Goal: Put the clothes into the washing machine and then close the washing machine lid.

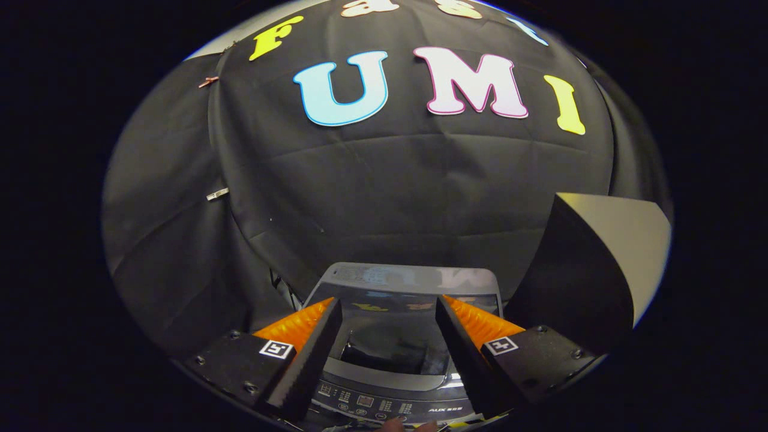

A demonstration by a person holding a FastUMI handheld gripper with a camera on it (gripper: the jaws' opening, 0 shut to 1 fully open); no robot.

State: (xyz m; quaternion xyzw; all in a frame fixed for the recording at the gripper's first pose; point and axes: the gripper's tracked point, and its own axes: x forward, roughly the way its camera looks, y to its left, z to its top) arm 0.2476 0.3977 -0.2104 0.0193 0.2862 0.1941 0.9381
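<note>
Dim booth, light from above; glare on washing machine (401,282) lid, drum opening shadowed. Strong fisheye bending at edges. Focus sharp, no blur.

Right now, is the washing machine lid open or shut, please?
Open: the washing machine lid stands raised behind the dark drum opening, seen between the hand-held gripper's spread fingers.

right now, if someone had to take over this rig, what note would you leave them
Gripper: fingers open, nothing between them, held above the washing machine and pointing toward the booth's wall.
Washing machine: just ahead of and below the fingers. Its lid is up, and the dark drum opening sits between the fingers. The control panel is on the near edge.
Clothes: I cannot tell whether any lie in the drum; it is too dark.
Done: lid is open.
Left: confirm the clothes are in, load them if not, then close the lid.
</note>
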